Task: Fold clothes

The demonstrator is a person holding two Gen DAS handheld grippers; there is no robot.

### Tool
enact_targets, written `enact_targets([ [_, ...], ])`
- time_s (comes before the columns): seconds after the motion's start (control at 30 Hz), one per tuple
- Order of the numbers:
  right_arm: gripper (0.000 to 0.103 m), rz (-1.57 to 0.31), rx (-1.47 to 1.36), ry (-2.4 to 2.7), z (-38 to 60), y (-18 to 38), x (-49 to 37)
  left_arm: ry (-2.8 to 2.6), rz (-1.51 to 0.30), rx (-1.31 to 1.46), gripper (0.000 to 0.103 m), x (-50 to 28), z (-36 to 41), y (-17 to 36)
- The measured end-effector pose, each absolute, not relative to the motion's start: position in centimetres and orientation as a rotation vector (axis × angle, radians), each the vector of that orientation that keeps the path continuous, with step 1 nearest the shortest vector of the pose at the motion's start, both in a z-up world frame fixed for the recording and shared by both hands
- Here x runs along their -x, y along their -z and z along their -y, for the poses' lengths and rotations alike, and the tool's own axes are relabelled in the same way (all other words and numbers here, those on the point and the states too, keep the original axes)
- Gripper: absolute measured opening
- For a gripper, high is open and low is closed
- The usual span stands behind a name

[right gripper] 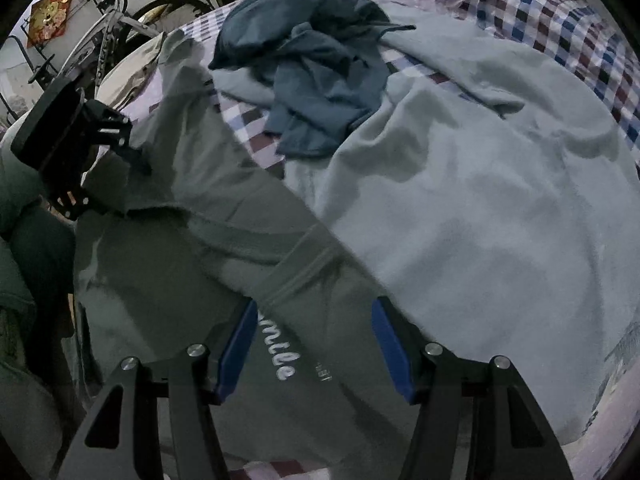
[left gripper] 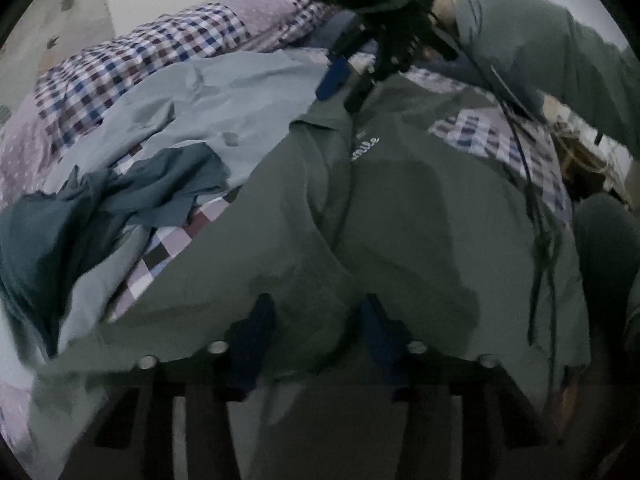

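The olive-green cotton shirt with white lettering (right gripper: 168, 248) lies spread on the checked bedspread (right gripper: 560, 32), long axis running leftward from the right gripper (right gripper: 314, 344). Its jaws gape wide, straddling the lettered fabric without pinching it. The left gripper (left gripper: 316, 332) also stands open over cloth at the far end.

White cursive lettering (right gripper: 277, 354) is stitched on the grey-green shirt (right gripper: 168, 280); in the right wrist view its visible part reads "mile" (the first letter is hidden behind a blue finger pad (right gripper: 236, 350)); beside it sits a smaller line of pale print, too small to read; in the left wrist view the same script (left gripper: 365, 147) shows on the shirt's chest, blurred, ending in "le".
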State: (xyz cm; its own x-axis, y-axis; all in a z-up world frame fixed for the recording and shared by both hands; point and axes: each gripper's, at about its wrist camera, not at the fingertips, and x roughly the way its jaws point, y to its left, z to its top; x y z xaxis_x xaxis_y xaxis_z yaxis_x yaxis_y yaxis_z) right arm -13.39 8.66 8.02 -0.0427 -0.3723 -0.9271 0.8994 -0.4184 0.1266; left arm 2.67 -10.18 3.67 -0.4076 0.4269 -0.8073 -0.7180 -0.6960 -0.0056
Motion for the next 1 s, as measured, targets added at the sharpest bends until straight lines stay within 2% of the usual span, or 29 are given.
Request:
enact_targets([
  [0.03, 0.063, -0.626, -1.232, 1.658, -8.7, -8.3, 13.9, -2.121, -0.463, 1.087, 0.033, -2.4, 10.1, -3.7],
  [0.07, 0.063, -0.617, -1.229, 1.665, -8.8, -8.5, 14.4, -2.119, -0.469, 1.092, 0.019, -2.2, 10.1, -3.7],
  [0.1, 0.063, -0.617, -1.234, 1.663, -8.6, -8.3, 14.9, -2.117, -0.475, 1.096, 0.013, -1.9, 10.1, -3.7],
  [0.2, 0.063, -0.634, -1.285, 1.614, -7.7, -6.9, 15.9, -2.118, -0.503, 1.105, 0.007, -1.5, 10.1, -3.8],
  [0.33, 0.062, -0.649, -1.362, 1.505, -6.4, -4.1, 15.9, -2.151, -0.479, 1.107, 0.006, -0.8, 10.9, -4.4],
  [0.43, 0.042, -0.676, -1.335, 1.493, -6.1, -3.9, 14.9, -2.200, -0.460, 1.104, 0.006, 0.0, 11.6, -5.3],
  [0.47, 0.024, -0.680, -1.316, 1.498, -6.2, -4.2, 14.4, -2.218, -0.454, 1.101, 0.006, 0.3, 11.8, -5.6],
  [0.53, 0.010, -0.677, -1.255, 1.542, -7.0, -5.6, 13.6, -2.253, -0.441, 1.102, 0.006, 0.9, 12.2, -6.3],
  [0.77, 0.008, -0.631, -1.018, 1.794, -9.3, -11.1, 10.8, -2.405, -0.413, 1.071, 0.005, 4.7, 13.6, -10.1],
  [1.0, 0.014, -0.679, -1.093, 1.751, -9.2, -10.3, 10.9, -2.410, -0.470, 1.001, 0.005, 6.0, 12.9, -12.8],
])
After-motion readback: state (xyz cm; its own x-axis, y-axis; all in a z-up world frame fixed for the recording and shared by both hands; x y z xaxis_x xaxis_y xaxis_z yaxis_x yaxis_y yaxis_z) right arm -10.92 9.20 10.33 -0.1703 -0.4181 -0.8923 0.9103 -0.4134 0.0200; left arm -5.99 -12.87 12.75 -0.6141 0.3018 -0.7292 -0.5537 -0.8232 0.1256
